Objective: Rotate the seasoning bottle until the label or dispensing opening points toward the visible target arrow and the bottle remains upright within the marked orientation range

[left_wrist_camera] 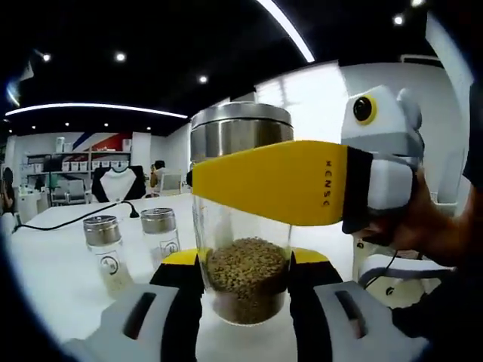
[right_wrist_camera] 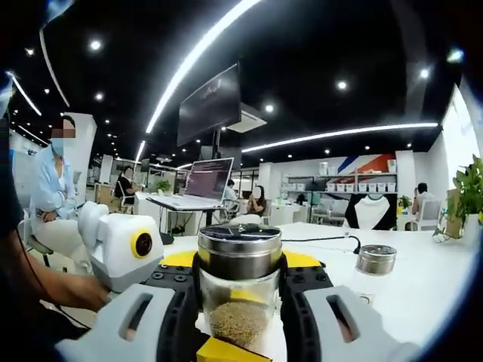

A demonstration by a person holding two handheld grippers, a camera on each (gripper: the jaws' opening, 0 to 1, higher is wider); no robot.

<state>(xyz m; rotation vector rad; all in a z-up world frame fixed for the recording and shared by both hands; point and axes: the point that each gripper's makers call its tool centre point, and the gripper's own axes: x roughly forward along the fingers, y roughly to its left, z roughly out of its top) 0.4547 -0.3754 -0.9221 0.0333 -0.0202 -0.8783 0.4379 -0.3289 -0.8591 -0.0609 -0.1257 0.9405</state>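
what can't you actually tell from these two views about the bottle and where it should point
- Target arrow and marked range: no such mark can be made out on the white table in either view.
- Label or opening on the seasoning bottle: left gripper view, the right hand-held gripper crosses its upper glass; right gripper view, the metal lid shows side-on.
- Two small jars: emblems too small to read.

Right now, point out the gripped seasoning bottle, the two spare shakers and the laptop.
seasoning bottle (left_wrist_camera: 245, 283): left gripper view, glass body at the seeds.
spare shakers (left_wrist_camera: 103, 230): left gripper view, nearer one's metal lid.
laptop (right_wrist_camera: 207, 179): right gripper view, its screen.
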